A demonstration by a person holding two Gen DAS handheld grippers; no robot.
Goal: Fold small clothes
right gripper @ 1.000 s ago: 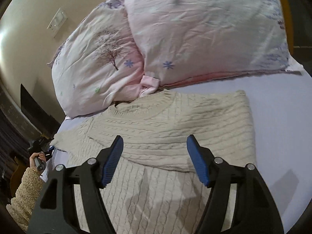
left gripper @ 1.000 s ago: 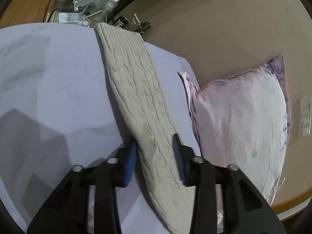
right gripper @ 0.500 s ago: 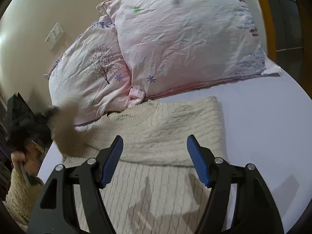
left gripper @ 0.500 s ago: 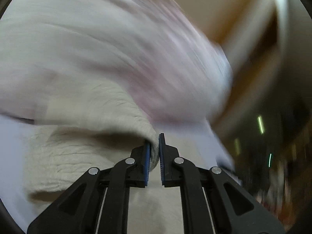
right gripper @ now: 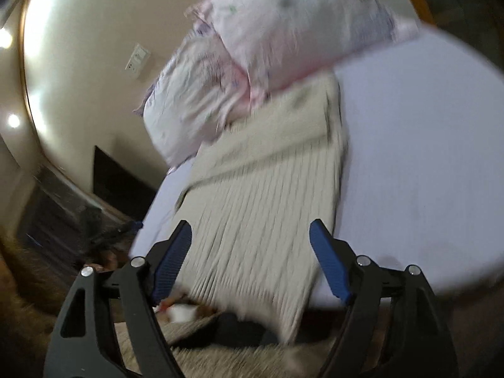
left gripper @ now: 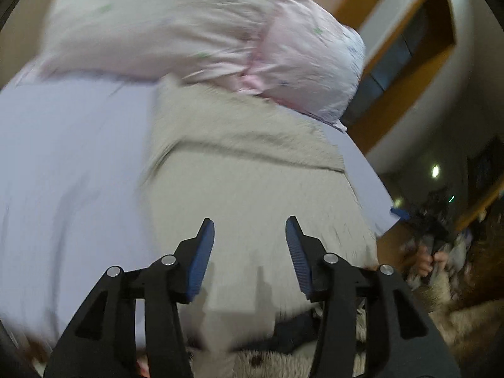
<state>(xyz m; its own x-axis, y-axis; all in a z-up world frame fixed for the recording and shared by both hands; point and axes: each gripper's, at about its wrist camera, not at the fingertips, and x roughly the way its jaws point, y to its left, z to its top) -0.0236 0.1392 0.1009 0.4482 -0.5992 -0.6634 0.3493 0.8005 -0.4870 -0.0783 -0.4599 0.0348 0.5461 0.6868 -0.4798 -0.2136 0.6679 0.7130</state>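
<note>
Sweater [left gripper: 252, 195], cream and cable-knit, lies flat on the lavender bedsheet [left gripper: 72, 163], directly ahead of both grippers. The left gripper [left gripper: 250, 245] hangs over its lower half with jaws spread wide and nothing between the blue pads [left gripper: 200, 258]; their shadows fall on the knit below. The right gripper [right gripper: 250, 258] is likewise wide open and empty, poised over the hem end of the sweater [right gripper: 261, 208].

Both views are smeared by motion blur, so the knit pattern reads clearly only as lengthwise ribs in the right wrist view. The hem nearest the cameras is hidden behind the gripper bodies and by a fuzzy pale garment [left gripper: 456, 324] at the bottom edge, and whether it overhangs the mattress edge cannot be told. At the far end a band of knit is folded across the body; which part of the sweater it is, blur makes hard to say.

The long axis runs away from the grippers, the far end reaching the two pink-white floral pillows [left gripper: 195, 28], where the knit touches or slips just under them.

The bedsheet [right gripper: 419, 163] spreads bare on both sides. Beyond it: a beige wall with a switch plate [right gripper: 137, 60], bright ceiling lights, a wood-framed opening [left gripper: 419, 41], and a dark, blurred room corner where a hand [left gripper: 431, 260] grips something indistinct.
</note>
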